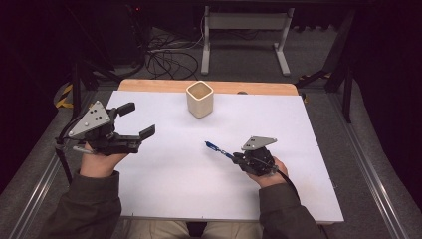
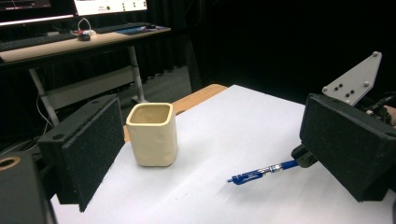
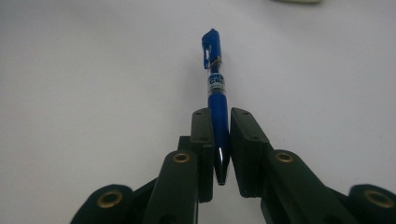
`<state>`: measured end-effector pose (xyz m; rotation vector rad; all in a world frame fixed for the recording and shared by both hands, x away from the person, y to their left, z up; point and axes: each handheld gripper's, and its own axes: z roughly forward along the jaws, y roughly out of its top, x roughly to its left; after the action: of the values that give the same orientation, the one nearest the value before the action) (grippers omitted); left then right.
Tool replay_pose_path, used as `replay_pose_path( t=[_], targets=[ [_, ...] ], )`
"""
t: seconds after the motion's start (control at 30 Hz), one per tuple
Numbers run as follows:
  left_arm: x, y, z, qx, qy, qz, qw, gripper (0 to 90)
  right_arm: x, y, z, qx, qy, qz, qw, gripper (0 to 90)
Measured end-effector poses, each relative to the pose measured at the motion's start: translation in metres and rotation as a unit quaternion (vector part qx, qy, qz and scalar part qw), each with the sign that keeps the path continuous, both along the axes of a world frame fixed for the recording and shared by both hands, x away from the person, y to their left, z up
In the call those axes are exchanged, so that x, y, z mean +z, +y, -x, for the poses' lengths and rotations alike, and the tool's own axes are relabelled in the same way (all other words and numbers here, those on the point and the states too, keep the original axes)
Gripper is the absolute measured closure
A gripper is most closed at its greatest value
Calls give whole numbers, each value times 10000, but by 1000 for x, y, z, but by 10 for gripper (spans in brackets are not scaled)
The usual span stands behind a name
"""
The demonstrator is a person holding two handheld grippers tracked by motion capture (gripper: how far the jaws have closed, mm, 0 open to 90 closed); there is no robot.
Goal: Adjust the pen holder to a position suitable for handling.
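The right gripper (image 3: 219,135) squeezes a blue pen (image 3: 216,88) tight between its jaws, low over the middle of the white desk (image 1: 164,169). The left gripper (image 1: 137,119) is wide open and holds nothing, near the left edge. A cup (image 1: 200,99) stands by the far edge.

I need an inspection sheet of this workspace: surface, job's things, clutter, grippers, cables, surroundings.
Surface: white board on a wooden table.
Job's things: blue pen, writing tip toward the gripper; cream square cup upright, apart from it.
Clutter: nothing seen.
Grippers: right gripper shut on the pen; left gripper open, holding nothing.
Cables: one trails from each gripper; a tangle lies on the floor beyond the table.
Surroundings: desk with monitors and keyboard, dark room.
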<state>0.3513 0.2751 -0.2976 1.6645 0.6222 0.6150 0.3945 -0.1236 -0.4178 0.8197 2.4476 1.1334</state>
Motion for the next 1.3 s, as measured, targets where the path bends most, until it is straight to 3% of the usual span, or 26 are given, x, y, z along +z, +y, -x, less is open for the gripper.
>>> replay_pose_path(
  t=[0.23, 0.63, 1.0, 1.3],
  targets=[
    [-1, -1, 0, -17, 17, -21, 10000, 75, 3, -1, 1, 35, -115, -92, 9999, 805],
    [-4, -5, -2, -53, 61, -68, 9999, 75, 14, -4, 7, 123, -552, -641, 9963, 804],
    [-8, -10, -4, -89, 63, -130, 9999, 75, 24, -9, 9, 63, -829, -1231, 9889, 805],
    [-13, -19, -5, -174, 44, -218, 9996, 77, 29, -9, 10, 118, -926, -1522, 9839, 806]
  ],
)
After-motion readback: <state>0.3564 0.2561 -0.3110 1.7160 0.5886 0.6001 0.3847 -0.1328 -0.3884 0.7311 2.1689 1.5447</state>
